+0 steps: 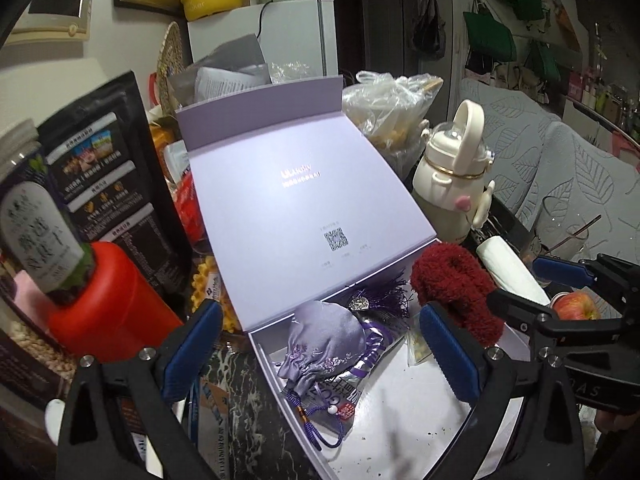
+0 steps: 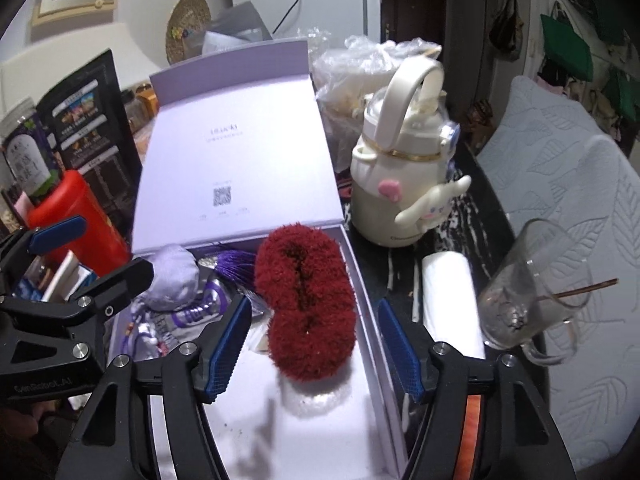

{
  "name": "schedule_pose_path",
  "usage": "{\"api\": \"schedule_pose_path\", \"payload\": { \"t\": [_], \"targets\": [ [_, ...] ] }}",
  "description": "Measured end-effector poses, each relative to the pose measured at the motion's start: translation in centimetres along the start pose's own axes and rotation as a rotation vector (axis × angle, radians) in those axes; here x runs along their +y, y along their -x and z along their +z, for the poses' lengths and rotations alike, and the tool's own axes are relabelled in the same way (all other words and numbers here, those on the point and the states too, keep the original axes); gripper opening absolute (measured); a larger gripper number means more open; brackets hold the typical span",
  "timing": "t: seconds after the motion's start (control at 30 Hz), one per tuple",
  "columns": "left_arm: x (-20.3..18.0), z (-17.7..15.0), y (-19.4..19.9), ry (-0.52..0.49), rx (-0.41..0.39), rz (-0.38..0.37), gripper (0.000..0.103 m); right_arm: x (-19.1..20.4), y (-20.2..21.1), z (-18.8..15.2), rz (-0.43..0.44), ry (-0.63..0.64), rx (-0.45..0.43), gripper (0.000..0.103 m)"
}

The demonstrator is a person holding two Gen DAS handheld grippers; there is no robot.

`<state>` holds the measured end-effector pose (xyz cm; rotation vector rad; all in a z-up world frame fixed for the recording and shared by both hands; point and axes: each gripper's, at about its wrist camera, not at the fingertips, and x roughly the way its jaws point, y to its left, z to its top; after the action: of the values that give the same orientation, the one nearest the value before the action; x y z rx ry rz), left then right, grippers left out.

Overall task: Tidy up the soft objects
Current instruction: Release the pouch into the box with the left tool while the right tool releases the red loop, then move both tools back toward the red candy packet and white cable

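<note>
An open lilac box point(image 1: 280, 376) point(image 2: 376, 364) lies on the cluttered table, lid up. Inside lie a fluffy dark red soft item point(image 1: 456, 292) point(image 2: 306, 304), a lilac satin drawstring pouch point(image 1: 324, 344) point(image 2: 172, 278), a purple tassel point(image 1: 384, 300) point(image 2: 236, 266) and a silver foil packet point(image 1: 360, 380). My left gripper point(image 1: 320, 352) is open, its jaws on either side of the pouch, above it. My right gripper point(image 2: 314, 344) is open around the near end of the red item, apart from it. The right gripper also shows in the left wrist view point(image 1: 532, 284).
A cream bottle with a handle point(image 1: 452, 184) point(image 2: 404, 176) stands right of the box. A white roll point(image 2: 452, 300), a tipped glass mug point(image 2: 536, 296) and an apple point(image 1: 576, 306) lie to the right. A red canister point(image 1: 108, 300), a black pouch point(image 1: 116, 184) and plastic bags point(image 1: 392, 108) crowd the left and back.
</note>
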<state>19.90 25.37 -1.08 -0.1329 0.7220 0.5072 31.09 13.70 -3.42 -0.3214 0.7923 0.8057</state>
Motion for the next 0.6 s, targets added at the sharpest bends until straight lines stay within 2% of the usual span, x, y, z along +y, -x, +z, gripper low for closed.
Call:
{"api": "schedule_pose_path", "payload": {
  "t": [0.33, 0.6],
  "targets": [
    [-0.6, 1.3, 6.2, -0.011, -0.086, -0.008, 0.101, 0.9, 7.7, 0.6, -0.048, 0.018, -0.111, 0.066],
    [-1.3, 1.1, 11.9, -0.018, -0.163, -0.022, 0.101, 1.9, 14.3, -0.2, -0.087, 0.03, -0.211, 0.066]
  ]
}}
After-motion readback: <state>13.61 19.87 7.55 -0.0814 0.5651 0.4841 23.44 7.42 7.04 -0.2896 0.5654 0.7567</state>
